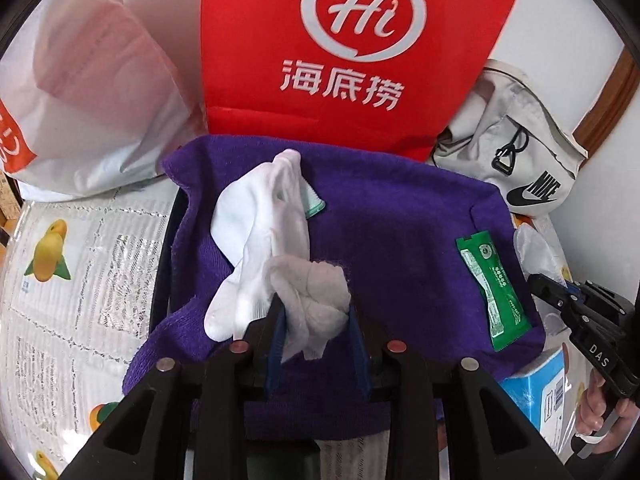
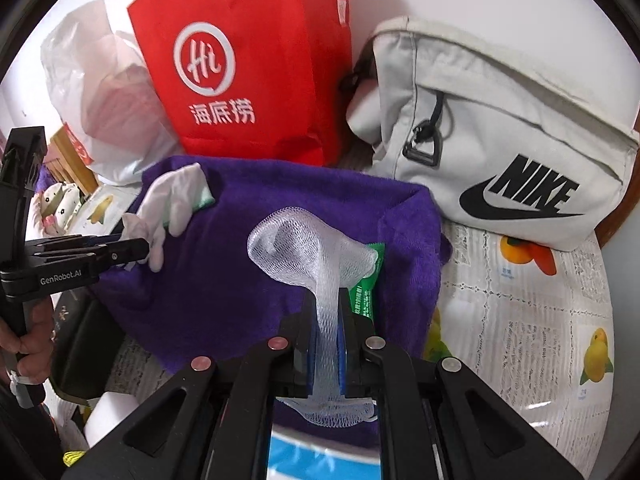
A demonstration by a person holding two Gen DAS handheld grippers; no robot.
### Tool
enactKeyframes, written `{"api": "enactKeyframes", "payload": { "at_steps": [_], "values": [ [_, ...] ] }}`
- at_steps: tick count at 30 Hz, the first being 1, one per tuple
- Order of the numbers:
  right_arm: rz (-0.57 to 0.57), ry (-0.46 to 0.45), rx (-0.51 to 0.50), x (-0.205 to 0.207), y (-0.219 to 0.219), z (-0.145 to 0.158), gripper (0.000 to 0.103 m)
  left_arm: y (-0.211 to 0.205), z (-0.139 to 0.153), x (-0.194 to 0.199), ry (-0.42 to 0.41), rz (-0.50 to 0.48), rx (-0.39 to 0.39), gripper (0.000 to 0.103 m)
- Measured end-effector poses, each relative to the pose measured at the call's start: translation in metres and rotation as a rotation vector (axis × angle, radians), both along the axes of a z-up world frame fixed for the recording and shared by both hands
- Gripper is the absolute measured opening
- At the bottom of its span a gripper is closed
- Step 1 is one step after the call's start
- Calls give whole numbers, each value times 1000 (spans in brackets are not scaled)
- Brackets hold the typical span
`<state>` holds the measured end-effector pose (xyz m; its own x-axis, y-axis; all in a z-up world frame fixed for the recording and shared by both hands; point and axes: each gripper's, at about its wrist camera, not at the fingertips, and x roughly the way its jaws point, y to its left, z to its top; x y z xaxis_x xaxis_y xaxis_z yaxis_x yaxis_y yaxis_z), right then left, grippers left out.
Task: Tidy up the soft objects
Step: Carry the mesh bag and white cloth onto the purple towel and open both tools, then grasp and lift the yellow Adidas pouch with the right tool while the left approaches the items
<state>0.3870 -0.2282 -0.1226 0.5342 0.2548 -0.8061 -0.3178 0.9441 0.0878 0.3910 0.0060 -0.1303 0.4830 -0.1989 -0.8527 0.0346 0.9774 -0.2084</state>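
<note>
Right between the jaws of the left gripper (image 1: 316, 320) is a white sock (image 1: 260, 232). The jaws pinch its bunched end, and they are opening a little. The rest of the sock runs away from the jaws, up and a bit to the left, lying long on the purple towel (image 1: 400, 232). The towel sits just under and ahead of both grippers, so I think the sock is about to be put down there.

The right gripper (image 2: 326, 320) has its jaws squeezed narrow on a white mesh net (image 2: 296, 240). The net sticks straight out ahead of the jaws and puffs wide at the far end. Just to the right of those jaws lies a green packet (image 1: 494, 288), touching the net's far end.

Farther off, past the towel, stand a red paper bag (image 1: 360, 40), a white plastic bag (image 1: 100, 100) and a grey Nike bag (image 2: 500, 140). The worktop (image 2: 540, 340) has a cloth with fruit pictures.

The left view shows the whole packet; the right view hides most of it behind the net. Only the right view shows the net's grip up close.
</note>
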Motion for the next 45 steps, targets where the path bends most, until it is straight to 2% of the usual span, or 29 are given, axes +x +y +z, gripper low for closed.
{"api": "enactKeyframes", "payload": {
  "at_steps": [2, 4, 5, 7, 10, 12, 15, 18, 21, 30, 35, 45],
  "values": [
    [-2, 13, 1, 3, -1, -4, 9, 3, -2, 1, 14, 0, -7, 31],
    [2, 23, -8, 6, 1, -8, 9, 4, -4, 0, 28, -4, -13, 43],
    [3, 23, -10, 7, 1, -10, 9, 5, -4, -1, 29, -7, -16, 52],
    [6, 36, -9, 11, 3, -14, 10, 7, -3, -3, 21, -10, -20, 59],
    [8, 45, -6, 17, 3, -18, 22, 8, -1, -6, 12, -10, -2, 70],
    [3, 40, -20, 18, 4, -18, 45, 8, 0, -7, 13, -9, 28, 72],
    [12, 9, -29, 15, 7, -14, 67, 9, 2, -11, 10, -8, 30, 72],
    [16, -14, -46, 13, 9, -10, 80, 10, 4, -14, 13, -12, 10, 73],
    [10, -12, -56, 11, 8, -7, 81, 13, 7, -19, 5, 1, 21, 78],
    [-1, -44, 17, -27, 3, 16, 81, 23, 22, -40, -36, 25, 16, 78],
    [22, -67, 86, -72, 5, 32, 81, 33, 36, -65, -95, 37, 0, 78],
    [139, -82, 129, -166, 38, 29, 81, 47, 41, -113, -105, 41, -30, 78]
  ]
}}
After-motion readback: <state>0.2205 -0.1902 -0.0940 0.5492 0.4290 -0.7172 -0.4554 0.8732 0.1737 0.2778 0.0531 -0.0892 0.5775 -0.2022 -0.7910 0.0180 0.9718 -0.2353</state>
